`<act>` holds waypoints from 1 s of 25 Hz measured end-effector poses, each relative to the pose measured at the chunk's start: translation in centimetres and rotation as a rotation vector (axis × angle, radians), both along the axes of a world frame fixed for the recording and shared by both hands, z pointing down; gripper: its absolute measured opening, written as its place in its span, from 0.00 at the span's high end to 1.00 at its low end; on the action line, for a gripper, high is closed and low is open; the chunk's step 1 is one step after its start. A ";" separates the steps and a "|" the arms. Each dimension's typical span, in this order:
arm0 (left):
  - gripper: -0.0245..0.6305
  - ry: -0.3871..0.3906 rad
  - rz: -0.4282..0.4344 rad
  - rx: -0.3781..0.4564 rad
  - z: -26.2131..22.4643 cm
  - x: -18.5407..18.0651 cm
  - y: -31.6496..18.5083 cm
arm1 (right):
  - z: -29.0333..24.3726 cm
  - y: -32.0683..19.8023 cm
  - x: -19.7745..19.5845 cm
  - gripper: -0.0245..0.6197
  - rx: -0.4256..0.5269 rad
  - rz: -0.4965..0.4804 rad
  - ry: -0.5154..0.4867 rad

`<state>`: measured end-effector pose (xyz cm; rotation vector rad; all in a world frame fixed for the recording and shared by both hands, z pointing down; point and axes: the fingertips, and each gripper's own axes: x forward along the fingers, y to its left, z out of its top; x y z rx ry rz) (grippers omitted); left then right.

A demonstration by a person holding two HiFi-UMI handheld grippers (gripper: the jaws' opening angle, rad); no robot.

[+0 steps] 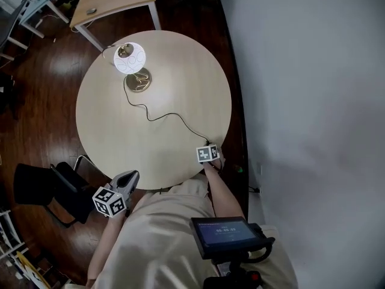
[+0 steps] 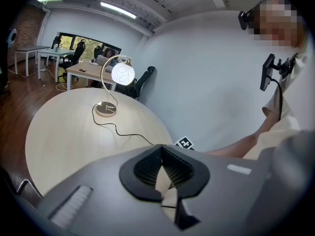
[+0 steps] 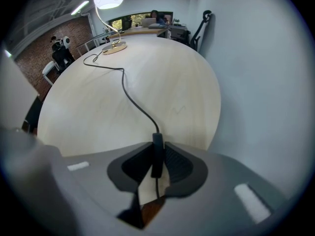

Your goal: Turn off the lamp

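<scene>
Glowing white, the lamp's [image 1: 131, 58] round globe shade is lit. It hangs from a thin curved brass stem over a round brass base [image 1: 139, 80], at the far-left side of the round pale-wood desk [image 1: 180, 59]. A black cord [image 1: 162, 117] snakes from the base across the top to the near-right edge.

Right gripper [image 3: 157, 151] is at that edge, pointing steeply down, w/ its marker cube facing up in the head view. Its jaws are closed on the slim black inline switch [image 3: 157, 154] on the cord. The switch stands upright btwn the pads, and the cord leads away from its top toward the lamp. The person's forearm [image 1: 219, 188] runs back from the gripper along the desk rim.

Left gripper [image 1: 123, 185] hangs off the desk at the near-left, over the dark wood floor [image 1: 36, 101], angled down toward the desk and well apart from the cord. Its jaws meet at the tips, w/ nothing btwn them.
</scene>
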<state>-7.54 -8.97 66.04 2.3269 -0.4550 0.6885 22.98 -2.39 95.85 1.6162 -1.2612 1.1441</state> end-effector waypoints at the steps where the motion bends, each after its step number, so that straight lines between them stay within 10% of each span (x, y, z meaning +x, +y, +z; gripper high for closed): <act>1: 0.96 0.001 -0.002 0.001 -0.1 -0.1 0.0 | -0.2 0.0 0.0 0.85 0.003 0.009 -0.006; 10: 0.96 0.009 -0.031 0.001 -0.1 -0.7 0.2 | -0.5 0.2 0.3 0.80 0.004 -0.047 0.026; 25: 0.96 0.102 -0.064 0.041 -0.8 -3.0 -1.8 | -9.6 -0.4 -0.5 0.74 0.278 -0.010 0.080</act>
